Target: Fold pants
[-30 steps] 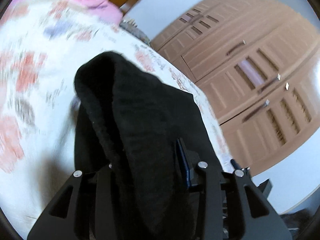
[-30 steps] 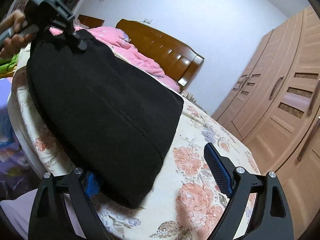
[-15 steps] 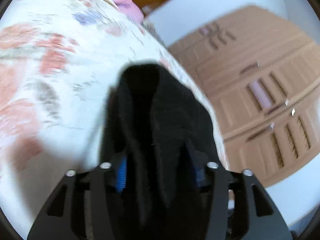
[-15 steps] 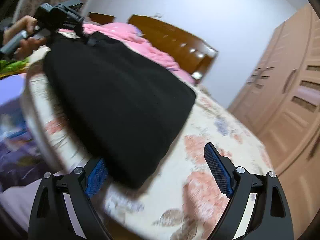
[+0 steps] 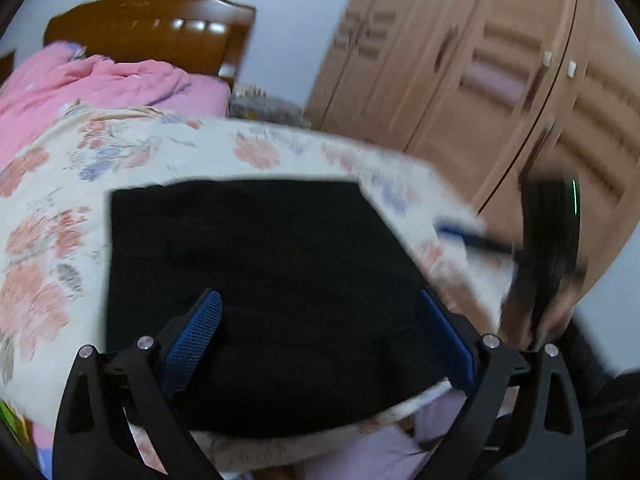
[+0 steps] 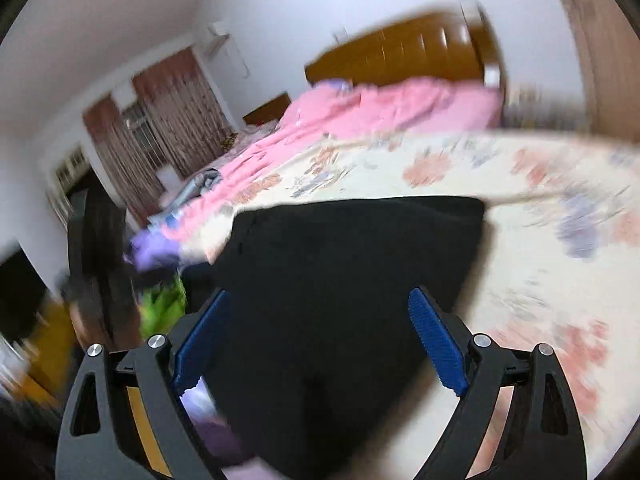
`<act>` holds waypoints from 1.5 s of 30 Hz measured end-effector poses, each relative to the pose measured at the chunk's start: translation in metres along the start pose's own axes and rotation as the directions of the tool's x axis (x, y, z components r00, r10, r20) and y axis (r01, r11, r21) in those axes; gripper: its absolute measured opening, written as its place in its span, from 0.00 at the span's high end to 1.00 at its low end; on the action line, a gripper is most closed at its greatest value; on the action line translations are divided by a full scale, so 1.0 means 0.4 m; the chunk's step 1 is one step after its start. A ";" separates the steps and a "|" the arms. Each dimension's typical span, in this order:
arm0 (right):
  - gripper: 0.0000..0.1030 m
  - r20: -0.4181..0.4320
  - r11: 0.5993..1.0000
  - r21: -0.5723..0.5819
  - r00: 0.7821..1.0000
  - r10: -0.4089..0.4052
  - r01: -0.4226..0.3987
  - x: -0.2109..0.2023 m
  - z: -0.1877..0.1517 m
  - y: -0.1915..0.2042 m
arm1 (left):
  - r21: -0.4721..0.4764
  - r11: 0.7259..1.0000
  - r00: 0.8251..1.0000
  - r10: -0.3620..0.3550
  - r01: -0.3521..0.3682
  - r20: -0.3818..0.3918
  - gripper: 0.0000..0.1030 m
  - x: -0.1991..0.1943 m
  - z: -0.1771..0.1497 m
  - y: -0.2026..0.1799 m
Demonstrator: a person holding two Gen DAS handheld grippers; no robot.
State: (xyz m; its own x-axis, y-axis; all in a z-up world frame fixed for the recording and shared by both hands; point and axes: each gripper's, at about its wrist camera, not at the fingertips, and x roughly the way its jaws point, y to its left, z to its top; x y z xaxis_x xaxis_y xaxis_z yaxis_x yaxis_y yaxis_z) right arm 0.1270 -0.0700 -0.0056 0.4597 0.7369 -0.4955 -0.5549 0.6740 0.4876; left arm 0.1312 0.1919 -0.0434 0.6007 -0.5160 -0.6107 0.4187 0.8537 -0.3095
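The black knit pants [image 5: 256, 280] lie folded into a flat rectangle at 6 o'clock on the floral-sheeted bed [image 5: 60, 208], apparently finished, with left gripper [image 5: 320, 328] and right gripper [image 6: 320, 340] both spread apart, holding nothing.

bed [image 5: 168, 160]: floral sheet | on it: folded black pants [image 5: 256, 264] near front edge; pink quilt [image 5: 100, 84] by headboard

Soft, even indoor light; strong fisheye bending at the edges; motion blur smears both views; glare spots on the headboard [image 5: 148, 32].
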 end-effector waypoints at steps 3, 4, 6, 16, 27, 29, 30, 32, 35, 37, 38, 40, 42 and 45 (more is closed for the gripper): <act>0.15 -0.090 0.931 0.273 0.957 0.275 -0.242 0.145 0.083 -0.090 | 0.067 0.995 0.991 0.084 -0.077 -0.105 0.06 0.089 -0.050 0.008; 0.15 -0.128 0.911 0.350 0.953 0.276 -0.217 0.202 0.099 -0.123 | 0.073 0.994 0.991 0.087 -0.080 -0.100 0.06 0.086 -0.057 0.004; 0.16 -0.138 0.923 0.377 0.981 0.135 -0.075 0.249 0.121 -0.170 | 0.049 0.996 0.990 0.077 -0.072 -0.120 0.07 0.074 -0.071 0.009; 0.15 0.030 0.893 0.402 0.977 0.210 -0.204 0.216 0.143 -0.140 | 0.101 0.991 0.987 0.096 -0.084 -0.128 0.01 0.087 -0.071 0.001; 0.15 -0.187 0.915 0.390 0.963 0.192 -0.107 0.419 0.261 -0.056 | 0.090 0.987 0.985 0.142 -0.133 -0.097 0.01 0.080 -0.084 -0.011; 0.15 -0.141 0.893 0.395 0.947 0.290 -0.215 0.398 0.272 -0.040 | 0.101 0.985 0.985 0.148 -0.138 -0.089 0.01 0.077 -0.089 -0.015; 0.15 -0.134 0.892 0.380 0.940 0.315 -0.244 0.397 0.276 -0.028 | 0.105 0.984 0.985 0.153 -0.144 -0.084 0.01 0.078 -0.091 -0.017; 0.15 -0.202 0.906 0.332 0.919 0.339 -0.261 0.429 0.267 0.013 | 0.108 0.982 0.983 0.165 -0.156 -0.076 0.01 0.082 -0.096 -0.026; 0.17 -0.347 0.939 0.293 0.895 0.279 -0.180 0.512 0.237 0.027 | 0.111 0.981 0.983 0.170 -0.161 -0.073 0.01 0.080 -0.103 -0.033; 0.18 -0.329 0.957 0.253 0.918 0.221 -0.140 0.529 0.232 0.027 | 0.115 0.980 0.982 0.171 -0.162 -0.074 0.01 0.080 -0.103 -0.034; 0.18 -0.301 0.959 0.253 0.932 0.203 -0.127 0.505 0.228 0.029 | 0.116 0.980 0.982 0.170 -0.161 -0.076 0.01 0.080 -0.102 -0.035; 0.15 -0.195 0.966 0.247 0.973 0.126 -0.076 0.450 0.240 0.024 | 0.118 0.980 0.982 0.171 -0.161 -0.080 0.01 0.078 -0.102 -0.039; 0.15 -0.124 0.971 0.235 0.989 0.081 -0.050 0.399 0.238 0.020 | 0.119 0.980 0.982 0.172 -0.163 -0.077 0.01 0.077 -0.105 -0.047; 0.15 -0.082 0.978 0.193 0.992 0.097 -0.080 0.319 0.217 0.025 | 0.117 0.979 0.982 0.177 -0.168 -0.069 0.01 0.081 -0.101 -0.041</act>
State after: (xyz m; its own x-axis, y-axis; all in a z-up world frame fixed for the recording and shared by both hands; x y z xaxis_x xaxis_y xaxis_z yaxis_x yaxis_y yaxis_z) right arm 0.2401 0.0352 -0.0015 0.3449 0.7924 -0.5032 -0.4459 0.6100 0.6550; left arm 0.1163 0.1639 -0.0876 0.6169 -0.3509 -0.7045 0.3887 0.9142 -0.1150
